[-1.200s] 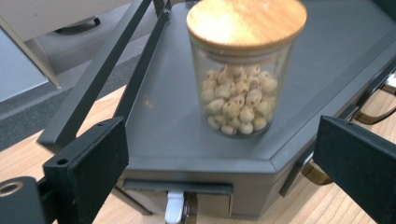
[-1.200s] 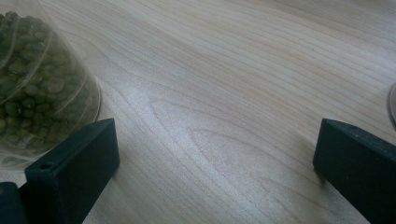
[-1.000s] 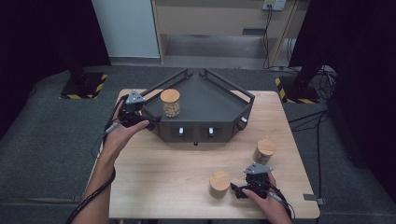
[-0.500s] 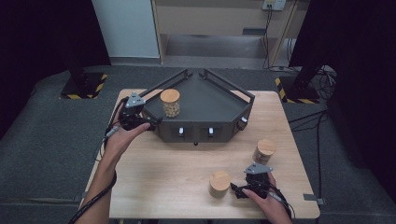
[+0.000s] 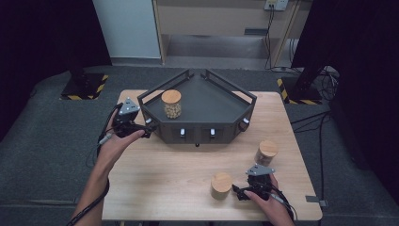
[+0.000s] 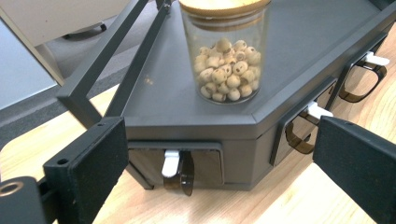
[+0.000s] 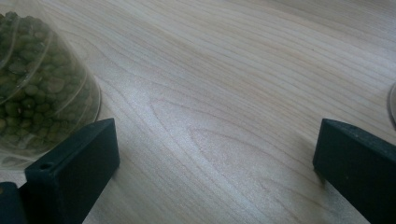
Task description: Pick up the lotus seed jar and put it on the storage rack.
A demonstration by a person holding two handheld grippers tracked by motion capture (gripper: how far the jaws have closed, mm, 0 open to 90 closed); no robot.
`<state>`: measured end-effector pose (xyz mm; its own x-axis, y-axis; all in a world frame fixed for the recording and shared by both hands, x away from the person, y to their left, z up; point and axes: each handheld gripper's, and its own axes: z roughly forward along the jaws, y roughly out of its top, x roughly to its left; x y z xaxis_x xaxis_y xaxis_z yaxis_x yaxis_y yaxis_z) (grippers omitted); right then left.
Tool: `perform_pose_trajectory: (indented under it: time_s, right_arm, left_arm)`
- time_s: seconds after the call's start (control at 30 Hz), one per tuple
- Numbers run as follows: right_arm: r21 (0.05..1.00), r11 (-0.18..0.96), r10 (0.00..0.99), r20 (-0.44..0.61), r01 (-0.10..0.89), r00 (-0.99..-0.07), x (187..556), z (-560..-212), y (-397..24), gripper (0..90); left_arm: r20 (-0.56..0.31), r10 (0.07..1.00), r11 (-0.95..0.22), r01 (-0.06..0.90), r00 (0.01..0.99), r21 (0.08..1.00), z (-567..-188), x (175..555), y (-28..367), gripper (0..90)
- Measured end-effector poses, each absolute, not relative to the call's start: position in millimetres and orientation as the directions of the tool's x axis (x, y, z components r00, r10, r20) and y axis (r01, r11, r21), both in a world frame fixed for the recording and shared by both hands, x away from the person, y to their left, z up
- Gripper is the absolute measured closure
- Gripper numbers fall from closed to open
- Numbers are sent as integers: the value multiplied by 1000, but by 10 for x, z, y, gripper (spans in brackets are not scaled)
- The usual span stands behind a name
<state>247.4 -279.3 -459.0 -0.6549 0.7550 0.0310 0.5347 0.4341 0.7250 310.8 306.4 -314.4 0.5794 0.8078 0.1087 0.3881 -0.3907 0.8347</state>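
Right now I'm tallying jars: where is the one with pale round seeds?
In the high view, the seed jar stands upright on the dark tray, in its left corner, beyond the left gripper.

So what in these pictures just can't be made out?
- Right gripper view: the jar of green beans is cut off by the left and top edges, so its lid is out of frame.
- High view: the far-right jar is too small to tell its contents.
- Left gripper view: the wooden lid of the jar of pale round seeds is cut by the top edge.
- The tray's drawer interiors are hidden behind closed fronts.
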Motion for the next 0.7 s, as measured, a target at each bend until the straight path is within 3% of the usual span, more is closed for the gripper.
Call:
perform_pose_trajectory:
  time_s: [0.7]
  right_arm:
    - [725, 435, 755, 31, 535, -655, 2476, -4588, -2792, 3]
  left_arm:
    - [72, 834, -345, 415, 547, 842, -3319, 2876, 3155, 26]
